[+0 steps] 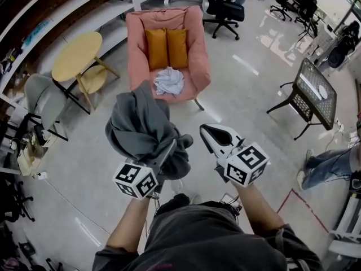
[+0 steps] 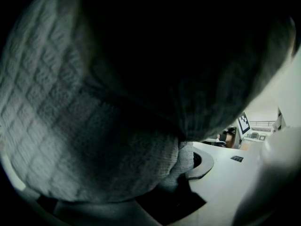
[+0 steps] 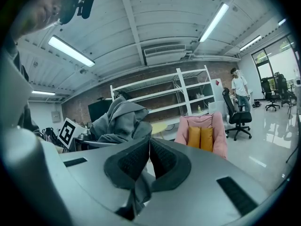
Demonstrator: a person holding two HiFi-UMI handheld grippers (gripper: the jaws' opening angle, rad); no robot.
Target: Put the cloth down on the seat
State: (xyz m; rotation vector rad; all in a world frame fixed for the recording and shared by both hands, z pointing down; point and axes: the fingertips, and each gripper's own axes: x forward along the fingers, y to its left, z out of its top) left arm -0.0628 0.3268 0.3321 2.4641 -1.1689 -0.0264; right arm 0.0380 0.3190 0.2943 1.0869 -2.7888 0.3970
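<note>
A bulky dark grey cloth hangs in the air in front of a pink armchair. My left gripper is buried in its folds and is shut on it. In the left gripper view the grey cloth covers nearly everything, bunching at the left gripper. My right gripper is beside the cloth, apart from it, shut and holding nothing. The right gripper view shows the right gripper pads together, the grey cloth at left and the armchair ahead. A small pale cloth lies on the seat.
Two orange cushions lean on the chair back. A round yellow table and a grey chair stand left. At the right are a black metal table and a person's legs. Black office chairs stand behind.
</note>
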